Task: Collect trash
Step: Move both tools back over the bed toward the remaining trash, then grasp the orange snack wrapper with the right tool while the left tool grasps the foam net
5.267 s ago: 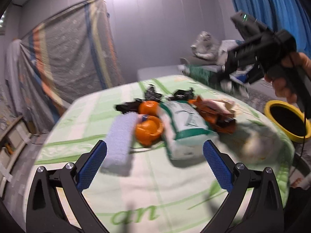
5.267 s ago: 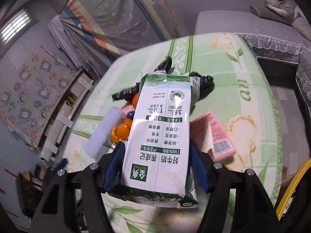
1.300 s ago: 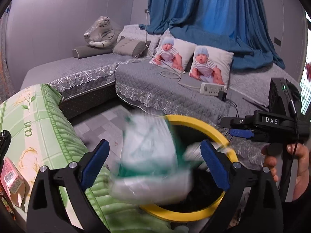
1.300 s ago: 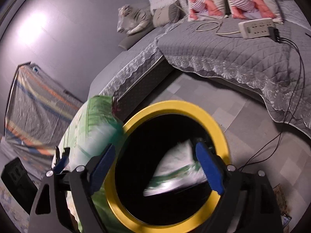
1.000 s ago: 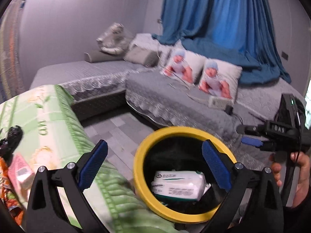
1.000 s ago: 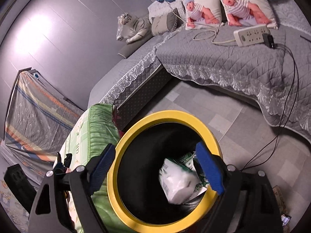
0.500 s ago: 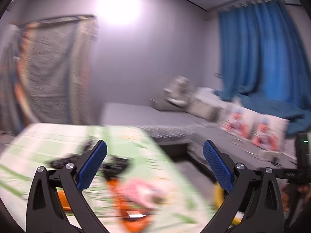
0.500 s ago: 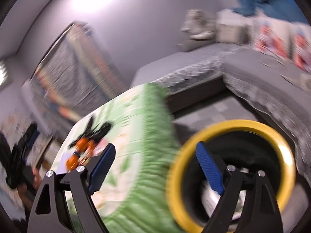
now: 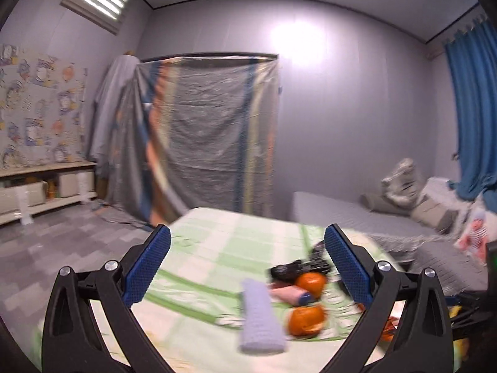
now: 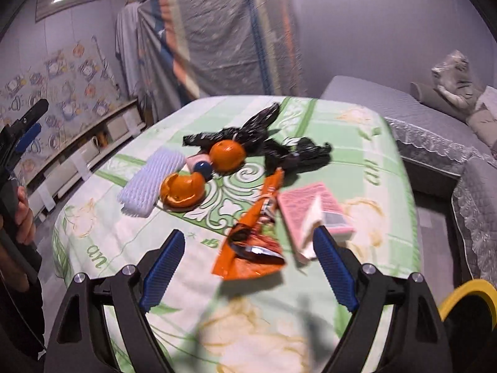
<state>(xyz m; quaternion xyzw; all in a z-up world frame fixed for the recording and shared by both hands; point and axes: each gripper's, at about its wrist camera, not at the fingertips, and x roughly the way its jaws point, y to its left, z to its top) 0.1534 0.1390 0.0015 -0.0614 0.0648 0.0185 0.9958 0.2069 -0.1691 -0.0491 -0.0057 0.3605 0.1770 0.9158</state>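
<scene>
1. The right gripper (image 10: 248,267) is seen spread wide with nothing between its pads, poised above the near edge of the green floral tablecloth (image 10: 357,130); the left gripper (image 9: 247,267) is likewise released and empty.
2. The nearest trash is the orange foil wrapper (image 10: 251,242), lying flat just ahead of the right pads; a pink packet (image 10: 310,208) lies touching it on the right.
3. The wrapper is judged light, crinkly and slick — a pinch across its crumpled lower end is advised.
4. Orange peel (image 10: 181,188), a white foam net sleeve (image 10: 149,180) and a black plastic bag (image 10: 264,138) lie farther back; all soft and light.
5. The yellow-rimmed bin (image 10: 466,295) is seen beside the table.
</scene>
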